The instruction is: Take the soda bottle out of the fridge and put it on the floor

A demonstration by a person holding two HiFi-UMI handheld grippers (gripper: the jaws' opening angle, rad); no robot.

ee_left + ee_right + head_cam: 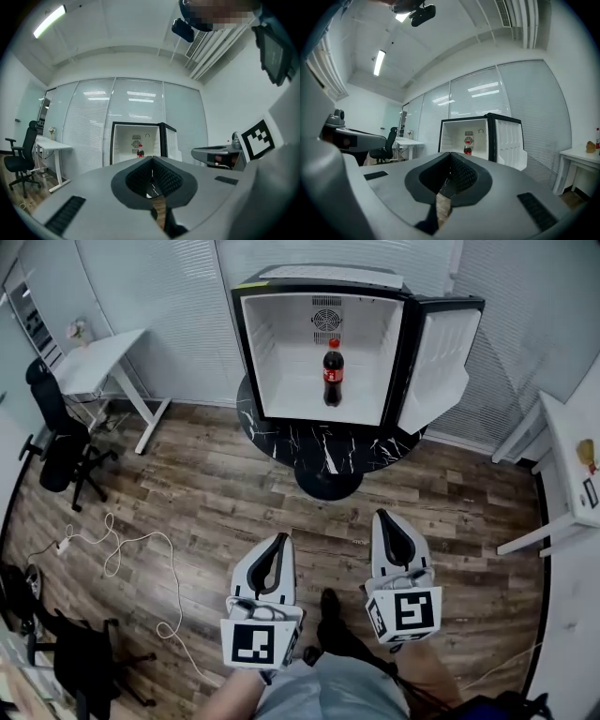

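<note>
Wood floor point(187, 484), fridge point(281, 352) open at far end, bottle point(333, 376) inside.
Approach step, prob.: L gripper point(279, 540) & R gripper point(382, 517) closed, empty; next: get near, open jaws.

At 12 o'clock the fridge point(272, 352) sits on a round table point(319, 451), with its door point(441, 362) swung out toward 1 o'clock and the soda bottle point(333, 376) upright inside. A desk point(94, 362) stands at 10 o'clock, an office chair point(56, 442) at 9 and another table point(572, 456) at 3. My left gripper point(279, 540) and right gripper point(384, 518) are side by side near me, well short of the fridge.
</note>
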